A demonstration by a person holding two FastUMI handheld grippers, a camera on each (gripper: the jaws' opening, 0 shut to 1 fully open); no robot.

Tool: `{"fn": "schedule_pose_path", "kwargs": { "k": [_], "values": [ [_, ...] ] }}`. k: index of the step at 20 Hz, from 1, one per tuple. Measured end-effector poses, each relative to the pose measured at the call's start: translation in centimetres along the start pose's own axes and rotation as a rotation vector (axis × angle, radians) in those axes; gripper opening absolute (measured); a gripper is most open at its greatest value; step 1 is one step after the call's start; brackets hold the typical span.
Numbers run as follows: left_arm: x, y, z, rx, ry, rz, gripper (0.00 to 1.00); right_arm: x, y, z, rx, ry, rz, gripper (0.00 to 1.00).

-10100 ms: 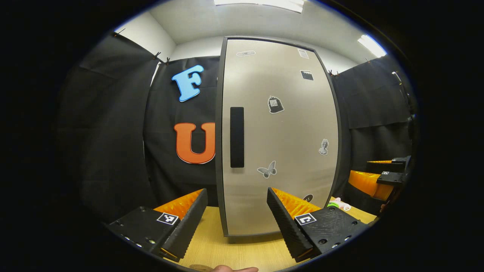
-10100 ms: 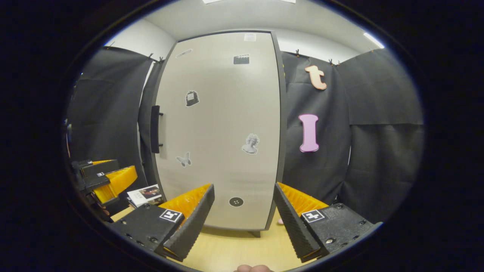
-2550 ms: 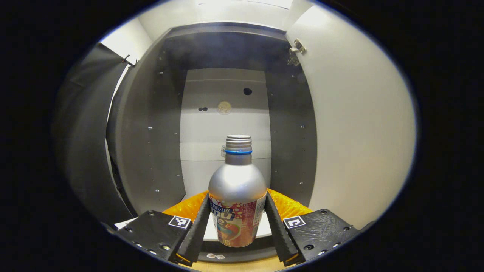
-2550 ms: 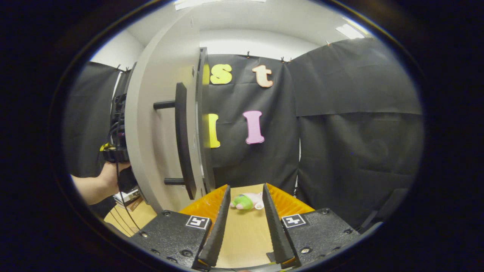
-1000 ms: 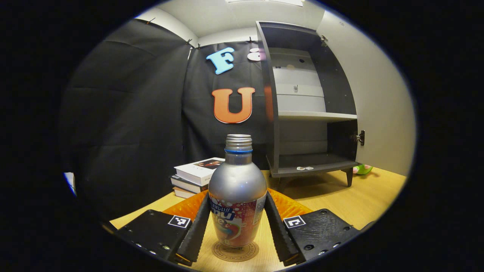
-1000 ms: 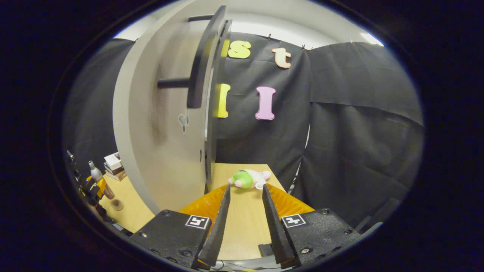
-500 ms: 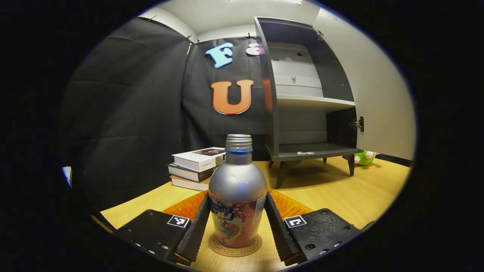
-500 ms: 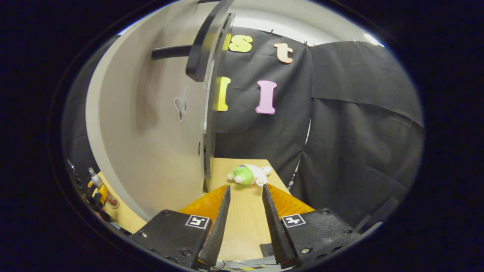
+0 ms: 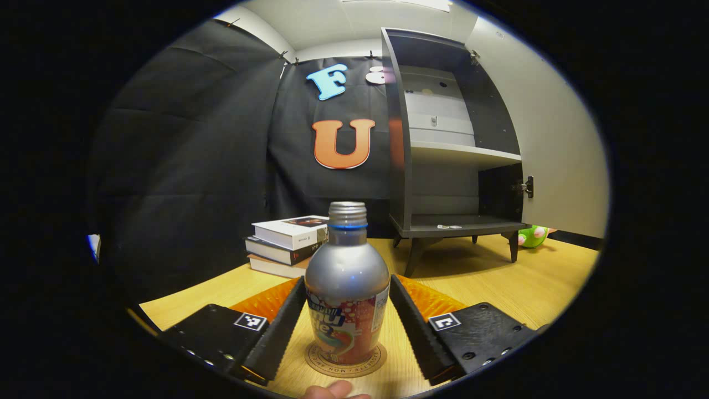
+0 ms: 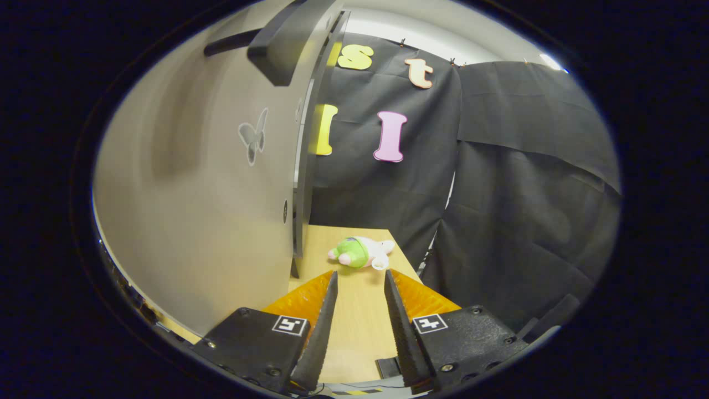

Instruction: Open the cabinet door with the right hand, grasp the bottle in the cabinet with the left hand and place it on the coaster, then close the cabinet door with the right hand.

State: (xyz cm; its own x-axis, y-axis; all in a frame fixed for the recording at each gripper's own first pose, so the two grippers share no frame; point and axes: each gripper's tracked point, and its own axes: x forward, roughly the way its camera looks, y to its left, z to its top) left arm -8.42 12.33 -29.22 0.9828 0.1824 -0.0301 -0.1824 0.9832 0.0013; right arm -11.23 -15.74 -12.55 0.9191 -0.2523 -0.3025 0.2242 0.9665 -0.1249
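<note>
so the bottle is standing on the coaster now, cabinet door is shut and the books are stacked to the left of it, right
Not quite: the cabinet door is open, as the left gripper view shows, with the cabinet's shelves exposed. The rest holds: the bottle stands upright on the coaster, and the books are stacked to its left.

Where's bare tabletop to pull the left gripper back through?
Bare wood lies right of the bottle, between the coaster and the cabinet legs. Left is tighter: the book stack stands close behind. The left gripper flanks the bottle.
</note>
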Motion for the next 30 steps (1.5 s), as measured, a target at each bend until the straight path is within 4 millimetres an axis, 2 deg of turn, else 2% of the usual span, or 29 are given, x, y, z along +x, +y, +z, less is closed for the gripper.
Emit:
{"fn": "schedule_pose_path", "kwargs": {
  "k": [1, 2, 3, 4, 5, 7, 8, 9, 11, 16, 20, 22, 24, 25, 26, 27, 28, 30],
  "values": [
    [-0.1, 0.1, 0.4, 0.003, -0.005, 0.004, 0.86, 0.0, 0.0, 0.0, 0.0, 0.004, 0.002, 0.5],
    [-0.1, 0.1, 0.6, 0.005, 0.0, 0.0, 0.98, 0.0, 0.1, -0.1, 0.0, 0.007, 0.006, 0.51],
    [-0.1, -0.1, 0.5, 0.007, 0.013, -0.004, 0.98, 0.0, 0.1, -0.1, 0.002, 0.008, 0.009, 0.56],
    [-0.2, 0.0, 0.7, 0.011, 0.027, -0.002, 0.98, 0.0, 0.1, -0.2, 0.004, 0.01, 0.011, 0.56],
    [-0.4, 0.2, 1.3, 0.017, 0.03, 0.003, 0.98, 0.0, 0.1, -0.2, 0.005, 0.01, 0.015, 0.51],
    [-0.9, 0.3, 3.2, 0.031, 0.028, 0.004, 0.98, 0.1, 0.3, -0.2, -0.007, 0.005, 0.03, 0.51],
    [-1.2, -0.1, 4.3, 0.037, 0.029, -0.009, 0.98, 0.0, 0.4, -0.1, -0.013, 0.001, 0.041, 0.56],
    [-1.6, -0.3, 5.5, 0.048, 0.031, -0.015, 0.98, 0.1, 0.6, 0.0, -0.016, -0.004, 0.054, 0.56],
    [-2.4, -0.5, 8.6, 0.079, 0.015, -0.024, 0.98, 0.2, 0.6, 0.2, -0.02, -0.012, 0.072, 0.56],
    [-3.2, -4.3, 18.4, 0.082, 0.001, -0.083, 0.98, -0.1, 1.0, 0.5, -0.012, -0.01, 0.112, 0.56],
    [-2.1, -9.3, 26.5, -0.064, 0.035, -0.13, 0.98, -0.8, 1.1, 0.2, 0.027, 0.015, 0.138, 0.56],
    [-1.3, -11.2, 29.8, -0.126, 0.045, -0.144, 0.97, -2.0, 0.9, -0.9, 0.071, 0.03, 0.142, 0.56],
    [-0.4, -12.3, 32.8, -0.127, -0.011, -0.137, 0.98, -3.2, 0.4, -2.3, 0.083, 0.027, 0.13, 0.56],
    [0.0, -12.7, 33.6, -0.116, -0.029, -0.14, 0.98, -3.4, -0.2, -3.1, 0.074, 0.032, 0.119, 0.53],
    [0.0, -13.5, 33.9, -0.102, -0.037, -0.148, 0.96, -3.7, -0.9, -3.9, 0.073, 0.039, 0.109, 0.57],
    [0.1, -14.3, 33.9, -0.083, -0.035, -0.16, 0.95, -3.9, -1.9, -4.2, 0.084, 0.04, 0.098, 0.54],
    [0.0, -14.9, 33.9, -0.063, -0.035, -0.167, 0.95, -4.3, -3.3, -3.9, 0.103, 0.034, 0.075, 0.58],
    [0.1, -16.3, 33.5, -0.039, -0.03, -0.193, 0.95, -4.8, -5.7, -1.5, 0.158, 0.002, 0.035, 0.58]
  ]
}}
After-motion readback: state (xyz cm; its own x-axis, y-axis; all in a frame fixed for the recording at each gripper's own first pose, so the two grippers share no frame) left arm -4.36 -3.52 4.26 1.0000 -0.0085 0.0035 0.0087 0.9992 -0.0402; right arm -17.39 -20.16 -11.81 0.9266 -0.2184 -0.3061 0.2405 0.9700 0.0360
